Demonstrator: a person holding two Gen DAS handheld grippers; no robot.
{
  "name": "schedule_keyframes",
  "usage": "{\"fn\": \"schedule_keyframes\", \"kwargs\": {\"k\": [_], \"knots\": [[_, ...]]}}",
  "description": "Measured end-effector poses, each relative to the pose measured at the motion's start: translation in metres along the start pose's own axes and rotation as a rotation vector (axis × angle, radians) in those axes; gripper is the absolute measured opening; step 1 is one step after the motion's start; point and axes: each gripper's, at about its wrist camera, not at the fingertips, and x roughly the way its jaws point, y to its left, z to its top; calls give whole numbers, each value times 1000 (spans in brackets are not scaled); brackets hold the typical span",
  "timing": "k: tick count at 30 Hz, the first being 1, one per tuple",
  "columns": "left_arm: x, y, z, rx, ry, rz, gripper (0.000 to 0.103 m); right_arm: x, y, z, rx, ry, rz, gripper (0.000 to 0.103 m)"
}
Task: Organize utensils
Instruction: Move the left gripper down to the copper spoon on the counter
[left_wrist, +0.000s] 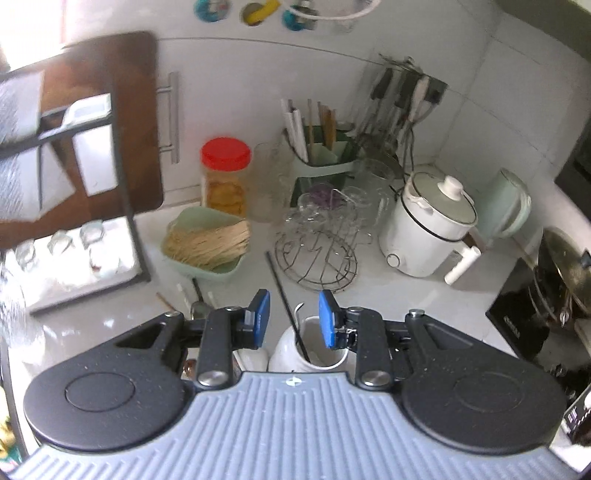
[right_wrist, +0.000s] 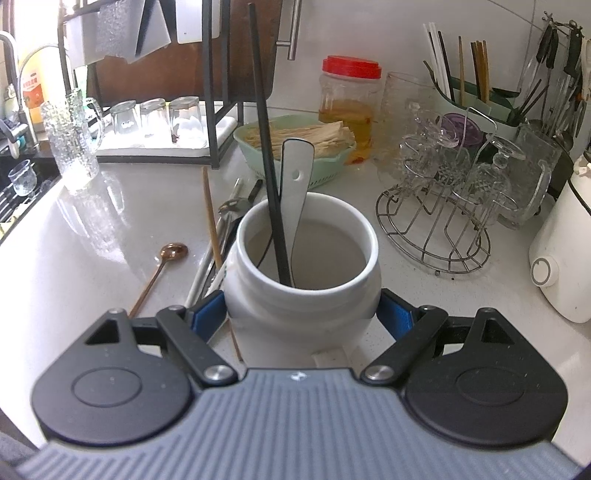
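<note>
Right wrist view: white desk (right_wrist: 92, 266) crowded with kitchenware; white ceramic jar (right_wrist: 303, 295) stands at centre, right gripper (right_wrist: 301, 314) jaws clamped against its sides. Black chopstick (right_wrist: 267, 155) and white spoon (right_wrist: 295, 184) lean inside jar. Copper spoon (right_wrist: 162, 266) lies on desk left of jar, among loose utensils. Left gripper (left_wrist: 293, 319) hovers above jar, jaws part-open, empty.

From the left wrist we saw the dish rack (left_wrist: 74, 155) at far left smeared by motion blur, its glasses (left_wrist: 62, 247) indistinct. The white jar (left_wrist: 314, 350) was mostly hidden behind the left tongs (left_wrist: 293, 319). From the right wrist, the jar's base (right_wrist: 295, 332) was hidden, and the black chopstick (right_wrist: 264, 129) was cut by the top edge.
</note>
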Motion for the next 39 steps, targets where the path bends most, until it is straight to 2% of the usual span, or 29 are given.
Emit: {"fn": "schedule_keyframes", "kwargs": {"k": [7,19,24,30,35,39], "knots": [[-6,23,-32,-95,-27,66,33,-1,0,-1,-4,-8,-2,90],[9,68,-80,-284,13,161,33,-1,-2,2,15,14,7,89],[20,77,-96,-319,44,182,33,0,-1,3,28,28,-2,89],[33,80,-111,-336,49,166,33,-3,-2,2,20,39,2,89],[61,88,-122,-326,62,177,33,-4,-3,1,21,47,1,89],[86,91,-123,-320,106,192,33,-4,-3,2,19,56,4,89]]}}
